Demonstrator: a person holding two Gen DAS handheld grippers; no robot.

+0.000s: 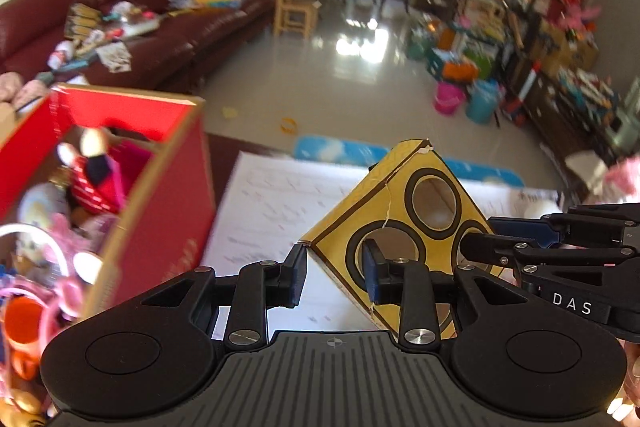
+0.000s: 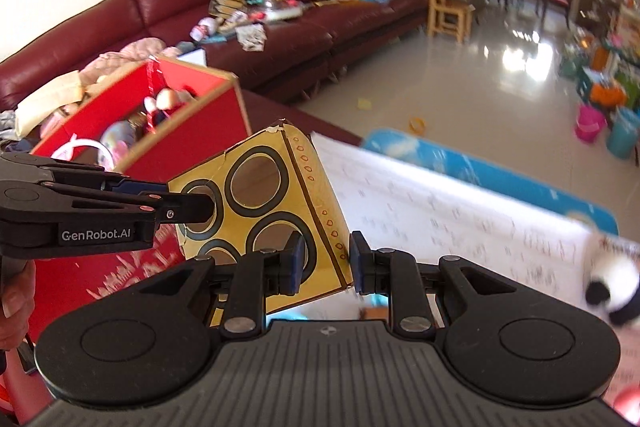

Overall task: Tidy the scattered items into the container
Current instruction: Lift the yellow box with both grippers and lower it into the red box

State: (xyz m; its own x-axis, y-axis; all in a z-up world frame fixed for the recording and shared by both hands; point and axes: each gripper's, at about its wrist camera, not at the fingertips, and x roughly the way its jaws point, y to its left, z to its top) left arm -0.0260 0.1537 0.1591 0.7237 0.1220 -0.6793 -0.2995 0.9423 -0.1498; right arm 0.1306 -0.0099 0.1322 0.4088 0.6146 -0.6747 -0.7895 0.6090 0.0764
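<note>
While you carry the yellow box [image 1: 404, 223] at centre frame, clear of the white sheet [image 1: 280, 211] below, the left gripper [image 1: 336, 277] is narrowed on its left edge through one round hole, and the right gripper [image 2: 324, 263] pinches the wall at the right corner the same way. It looks like light, thin card, already torn along a crease, so squeeze gently near the corners. Left of frame the red bin [image 1: 168, 195] stands open but crowded; clear its near rim, with room above.
</note>
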